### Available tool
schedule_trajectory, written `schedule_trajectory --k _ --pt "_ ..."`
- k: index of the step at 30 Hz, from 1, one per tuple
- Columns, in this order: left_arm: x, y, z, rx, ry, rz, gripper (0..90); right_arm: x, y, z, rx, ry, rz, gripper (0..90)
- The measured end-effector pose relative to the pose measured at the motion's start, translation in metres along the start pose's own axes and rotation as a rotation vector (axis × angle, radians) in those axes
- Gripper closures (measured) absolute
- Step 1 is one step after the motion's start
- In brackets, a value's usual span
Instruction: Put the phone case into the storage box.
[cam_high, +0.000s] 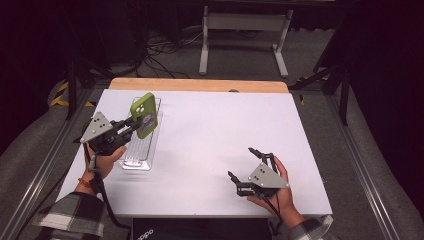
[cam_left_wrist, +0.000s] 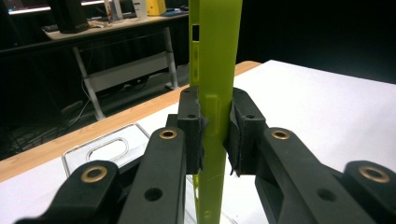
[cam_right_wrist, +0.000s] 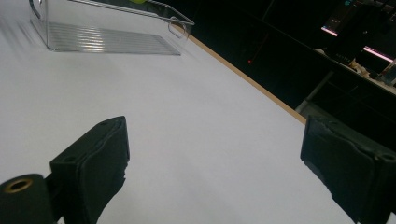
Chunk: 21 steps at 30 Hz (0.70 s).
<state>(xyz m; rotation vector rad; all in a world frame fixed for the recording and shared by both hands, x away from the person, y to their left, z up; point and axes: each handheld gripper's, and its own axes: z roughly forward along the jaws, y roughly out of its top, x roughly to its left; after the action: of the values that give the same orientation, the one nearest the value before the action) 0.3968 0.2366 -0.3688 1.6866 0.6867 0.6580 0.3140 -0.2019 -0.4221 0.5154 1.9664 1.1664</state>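
Tongs first: left gripper (cam_high: 134, 125) is clamped on the green phone case (cam_high: 144, 115), held upright over the clear tray (cam_high: 150, 150) by the table's (cam_high: 210, 145) left edge. Lower it straight (no tilting). Right gripper (cam_high: 247, 162) rests spread apart near the front right corner.

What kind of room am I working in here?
Likely a lab or workshop recording station: a white-topped table on a carpeted floor, loose cables behind it, and work desks with lit monitors in a dark background.
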Motion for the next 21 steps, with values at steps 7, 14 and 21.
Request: schedule_trajectory --k 7,14,21 --pt "0.003 -0.002 0.004 0.005 -0.001 -0.003 77.7 0.0 0.0 0.001 0.001 -0.001 0.003 8.8" --pt "0.012 -0.006 0.011 0.024 0.014 -0.002 77.7 -0.001 -0.001 0.001 0.006 -0.005 0.004 8.8" --pt "0.021 -0.008 0.017 0.032 0.016 -0.02 77.7 -0.002 -0.001 0.003 0.009 -0.009 0.004 8.9"
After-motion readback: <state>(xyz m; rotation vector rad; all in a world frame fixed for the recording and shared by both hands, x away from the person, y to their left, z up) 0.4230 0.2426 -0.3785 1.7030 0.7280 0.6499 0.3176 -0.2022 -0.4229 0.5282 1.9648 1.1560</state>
